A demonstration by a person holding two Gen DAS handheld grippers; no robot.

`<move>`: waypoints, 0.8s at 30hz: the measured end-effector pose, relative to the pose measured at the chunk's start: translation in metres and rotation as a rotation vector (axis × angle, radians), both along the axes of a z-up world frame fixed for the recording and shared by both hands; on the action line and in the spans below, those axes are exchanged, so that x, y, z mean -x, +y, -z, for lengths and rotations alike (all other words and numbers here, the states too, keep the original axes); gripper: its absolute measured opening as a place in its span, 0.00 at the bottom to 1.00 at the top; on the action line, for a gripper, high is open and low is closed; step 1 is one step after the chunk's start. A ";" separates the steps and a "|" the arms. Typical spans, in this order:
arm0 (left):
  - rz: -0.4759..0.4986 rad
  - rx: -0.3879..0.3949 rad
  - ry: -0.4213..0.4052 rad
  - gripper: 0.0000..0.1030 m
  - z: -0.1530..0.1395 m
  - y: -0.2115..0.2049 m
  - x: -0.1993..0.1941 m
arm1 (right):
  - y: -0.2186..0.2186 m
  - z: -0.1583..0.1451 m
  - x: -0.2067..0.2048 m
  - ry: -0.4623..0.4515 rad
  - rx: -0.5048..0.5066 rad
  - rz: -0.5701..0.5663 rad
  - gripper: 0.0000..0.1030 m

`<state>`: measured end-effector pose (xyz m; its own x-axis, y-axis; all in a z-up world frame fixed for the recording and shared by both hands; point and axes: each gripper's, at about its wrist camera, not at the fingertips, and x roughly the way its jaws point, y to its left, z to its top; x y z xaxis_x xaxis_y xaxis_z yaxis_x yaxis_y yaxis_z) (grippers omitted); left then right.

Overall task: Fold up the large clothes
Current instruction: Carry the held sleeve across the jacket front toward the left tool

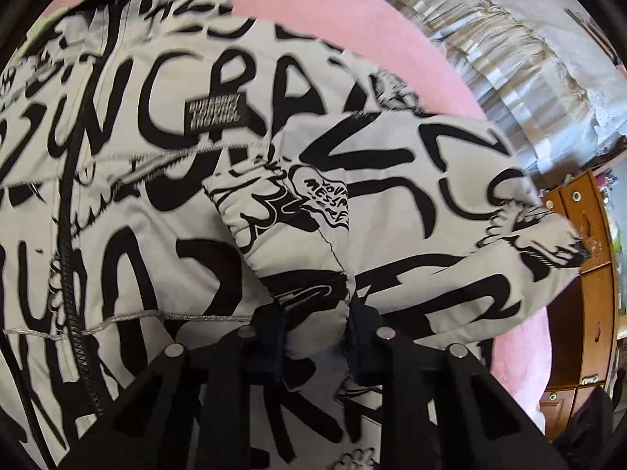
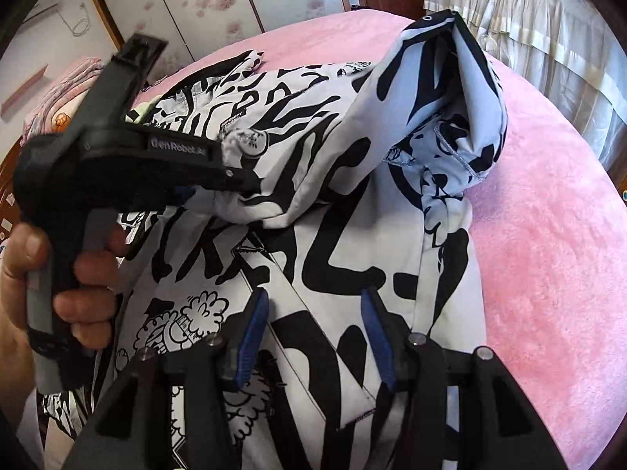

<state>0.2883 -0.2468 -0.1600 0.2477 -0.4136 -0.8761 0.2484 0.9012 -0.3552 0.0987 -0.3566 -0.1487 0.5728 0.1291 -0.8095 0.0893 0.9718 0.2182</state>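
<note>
- The pink bed spreads beneath both jaws, carrying the work.
- The printed jacket lies flat under them, zipper up, ready for folding.
- Left gripper: jaws clenched on the sleeve, probably to carry it inward.
- Right gripper: jaws released above the jacket's front.

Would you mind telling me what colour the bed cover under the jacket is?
Pink. The bed cover shows best in the right wrist view, plush and plain beside the jacket.
</note>
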 end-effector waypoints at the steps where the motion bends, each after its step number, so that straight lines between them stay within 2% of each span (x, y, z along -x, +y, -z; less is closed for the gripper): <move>1: 0.008 0.001 -0.016 0.18 -0.012 -0.001 -0.001 | -0.001 -0.001 0.001 0.001 -0.003 0.003 0.48; 3: 0.024 0.011 -0.054 0.17 -0.036 -0.005 -0.002 | -0.007 -0.006 0.000 -0.007 -0.015 0.030 0.48; 5: 0.049 0.037 -0.119 0.17 -0.072 -0.011 -0.002 | -0.021 -0.010 -0.001 -0.026 -0.031 0.086 0.49; 8: 0.082 0.040 -0.246 0.17 -0.133 -0.021 -0.002 | -0.048 -0.010 -0.011 -0.026 -0.073 0.198 0.62; 11: 0.094 0.024 -0.342 0.17 -0.182 -0.023 -0.003 | -0.070 -0.006 -0.028 -0.025 -0.126 0.270 0.62; 15: 0.088 -0.021 -0.424 0.17 -0.229 -0.010 -0.004 | -0.077 -0.012 -0.052 -0.041 -0.055 0.331 0.62; 17: 0.072 -0.045 -0.456 0.17 -0.242 0.005 -0.005 | -0.079 -0.013 -0.063 -0.043 -0.014 0.347 0.59; 18: 0.059 -0.061 -0.470 0.17 -0.248 0.016 -0.005 | -0.081 -0.014 -0.068 -0.043 -0.002 0.347 0.42; 19: 0.045 -0.080 -0.485 0.17 -0.251 0.025 -0.009 | -0.082 -0.014 -0.072 -0.036 0.004 0.338 0.33; 21: 0.019 -0.113 -0.491 0.17 -0.250 0.056 -0.009 | -0.085 -0.016 -0.076 -0.039 0.015 0.319 0.28; 24: -0.018 -0.175 -0.453 0.17 -0.221 0.093 -0.017 | -0.082 -0.021 -0.078 -0.040 0.060 0.266 0.28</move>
